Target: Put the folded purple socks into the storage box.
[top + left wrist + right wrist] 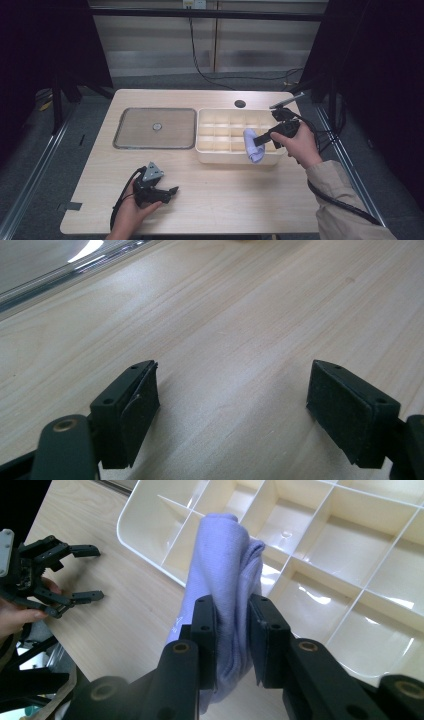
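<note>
Pale wooden table [215,200] amid dark curtains. Lavender cloth [225,580], folded and soft, pinched by right tongs [232,625] over divided tray [350,580]; left tongs [232,405] spread, empty.

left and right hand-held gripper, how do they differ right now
The left hand-held gripper stands open with nothing between its jaws; the right hand-held gripper is shut on a folded lilac cloth. The left one sits low near the table's near edge, resting on the bare wood; the right one is held over the cream divided tray, the cloth hanging at its near rim. Both are black, two-jawed and hand-held.
</note>
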A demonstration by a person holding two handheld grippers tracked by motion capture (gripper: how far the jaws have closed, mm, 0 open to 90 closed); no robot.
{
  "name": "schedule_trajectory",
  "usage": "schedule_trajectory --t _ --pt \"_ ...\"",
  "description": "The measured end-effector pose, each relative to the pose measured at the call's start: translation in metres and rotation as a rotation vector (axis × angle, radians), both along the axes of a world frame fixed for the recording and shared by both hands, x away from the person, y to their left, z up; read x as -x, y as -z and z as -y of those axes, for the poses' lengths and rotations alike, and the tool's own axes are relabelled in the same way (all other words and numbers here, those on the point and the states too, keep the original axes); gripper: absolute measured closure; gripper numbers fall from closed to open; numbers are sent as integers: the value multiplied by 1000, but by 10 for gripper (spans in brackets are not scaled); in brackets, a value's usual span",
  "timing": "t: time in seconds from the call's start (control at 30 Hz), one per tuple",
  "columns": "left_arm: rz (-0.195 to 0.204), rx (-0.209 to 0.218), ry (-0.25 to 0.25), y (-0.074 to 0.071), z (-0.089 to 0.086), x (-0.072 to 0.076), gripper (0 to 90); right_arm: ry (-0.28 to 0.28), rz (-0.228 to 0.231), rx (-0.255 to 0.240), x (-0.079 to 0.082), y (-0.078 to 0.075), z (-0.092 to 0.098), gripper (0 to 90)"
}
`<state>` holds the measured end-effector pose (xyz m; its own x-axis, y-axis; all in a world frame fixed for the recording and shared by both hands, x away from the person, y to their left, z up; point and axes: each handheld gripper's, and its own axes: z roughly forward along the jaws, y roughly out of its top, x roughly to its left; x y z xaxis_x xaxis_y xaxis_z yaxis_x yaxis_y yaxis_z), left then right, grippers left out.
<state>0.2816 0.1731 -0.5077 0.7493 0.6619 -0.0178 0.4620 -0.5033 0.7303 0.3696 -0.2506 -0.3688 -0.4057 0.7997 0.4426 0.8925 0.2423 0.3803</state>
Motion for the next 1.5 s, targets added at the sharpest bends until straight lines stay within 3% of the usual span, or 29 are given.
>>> schedule_trajectory --t 0.43,0.83,1.5 --pt "1 2 0 0 0 0 203 49 -15 41 -11 2 11 743" --pt "1 2 1 0 0 0 203 85 -12 48 -19 4 19 743" --pt "1 3 1 0 0 0 203 149 -36 97 -26 14 46 743"
